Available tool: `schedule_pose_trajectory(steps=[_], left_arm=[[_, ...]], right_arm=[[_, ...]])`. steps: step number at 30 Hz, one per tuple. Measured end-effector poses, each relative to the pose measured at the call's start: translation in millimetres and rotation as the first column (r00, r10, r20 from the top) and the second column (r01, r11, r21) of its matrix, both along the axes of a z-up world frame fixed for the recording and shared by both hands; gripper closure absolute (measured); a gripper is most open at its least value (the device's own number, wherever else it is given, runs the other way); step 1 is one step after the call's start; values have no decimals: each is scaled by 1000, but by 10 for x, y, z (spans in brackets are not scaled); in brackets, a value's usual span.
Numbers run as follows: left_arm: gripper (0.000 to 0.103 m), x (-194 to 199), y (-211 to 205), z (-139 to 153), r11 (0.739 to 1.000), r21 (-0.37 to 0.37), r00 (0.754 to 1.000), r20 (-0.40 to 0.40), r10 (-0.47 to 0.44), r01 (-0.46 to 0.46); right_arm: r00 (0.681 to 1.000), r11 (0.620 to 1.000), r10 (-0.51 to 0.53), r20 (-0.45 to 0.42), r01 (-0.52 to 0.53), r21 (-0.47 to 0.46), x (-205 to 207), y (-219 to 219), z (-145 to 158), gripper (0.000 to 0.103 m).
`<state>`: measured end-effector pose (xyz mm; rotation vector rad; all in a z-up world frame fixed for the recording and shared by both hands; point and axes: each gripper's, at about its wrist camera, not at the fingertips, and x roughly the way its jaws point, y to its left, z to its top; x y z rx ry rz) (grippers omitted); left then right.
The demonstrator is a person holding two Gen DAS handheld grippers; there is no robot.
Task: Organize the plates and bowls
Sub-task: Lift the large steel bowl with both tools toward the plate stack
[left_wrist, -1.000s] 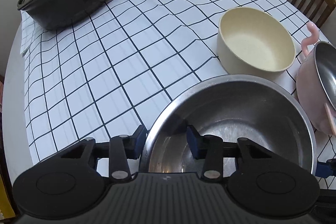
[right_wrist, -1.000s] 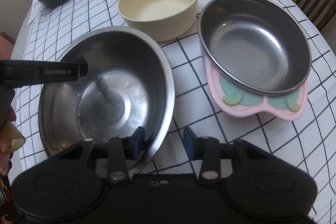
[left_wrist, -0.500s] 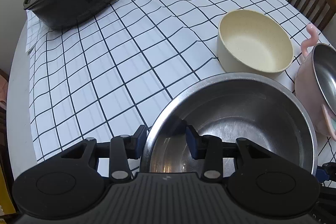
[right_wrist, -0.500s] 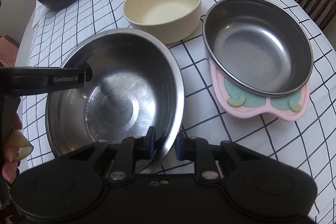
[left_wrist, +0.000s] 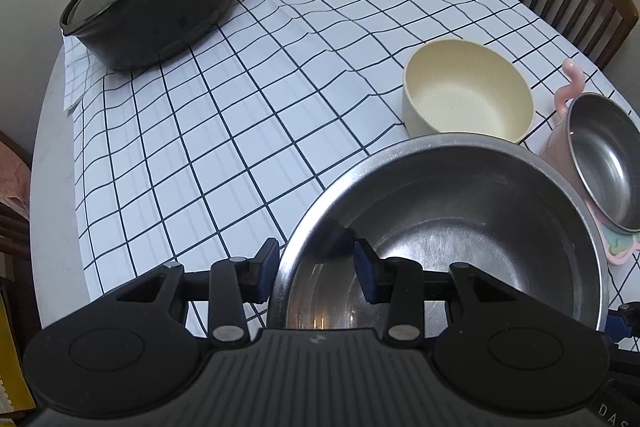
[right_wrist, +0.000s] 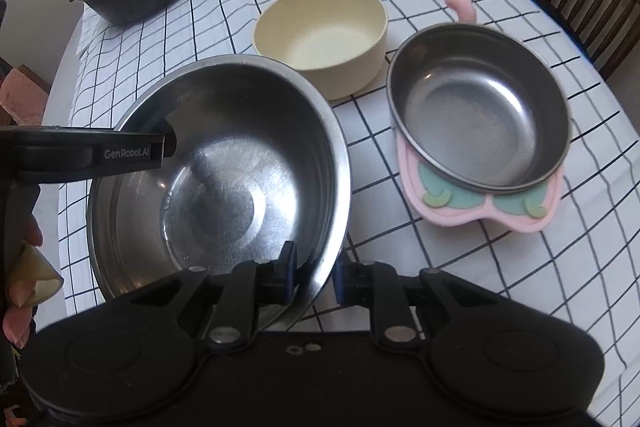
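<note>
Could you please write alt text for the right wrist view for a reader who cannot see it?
The right claw straddles the near rim of a large steel bowl on a checked tablecloth, while the left claw reaches over its far-left rim. Behind sit a cream bowl and a smaller steel bowl on a pink mat.

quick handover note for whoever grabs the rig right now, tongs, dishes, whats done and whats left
Left tongs: straddling the large steel bowl rim, gap still visible, not clamped.
Right tongs: closed on the same bowl's opposite rim.
Cream bowl stands just behind it; small steel bowl sits on the pink tray to the right.
Done: nothing stacked yet.
Left: probably close the left tongs, lift, then nest the bowls.
</note>
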<state>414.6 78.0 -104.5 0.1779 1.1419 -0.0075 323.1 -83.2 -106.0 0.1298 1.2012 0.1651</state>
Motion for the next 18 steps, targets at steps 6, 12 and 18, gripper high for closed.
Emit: schedule_pose_trajectory(steps=[6, 12, 18], left_arm=[[64, -62, -111, 176, 1000, 3, 1000, 19, -23, 22], [67, -189, -249, 370, 1000, -19, 999, 29, -23, 24], [69, -357, -462, 545, 999, -18, 999, 28, -45, 45]], right_arm=[[1000, 1000, -13, 20, 13, 1, -60, -86, 186, 85], [999, 1000, -10, 49, 10, -3, -169, -229, 393, 86], [998, 1000, -12, 58, 13, -8, -288, -443, 556, 86]])
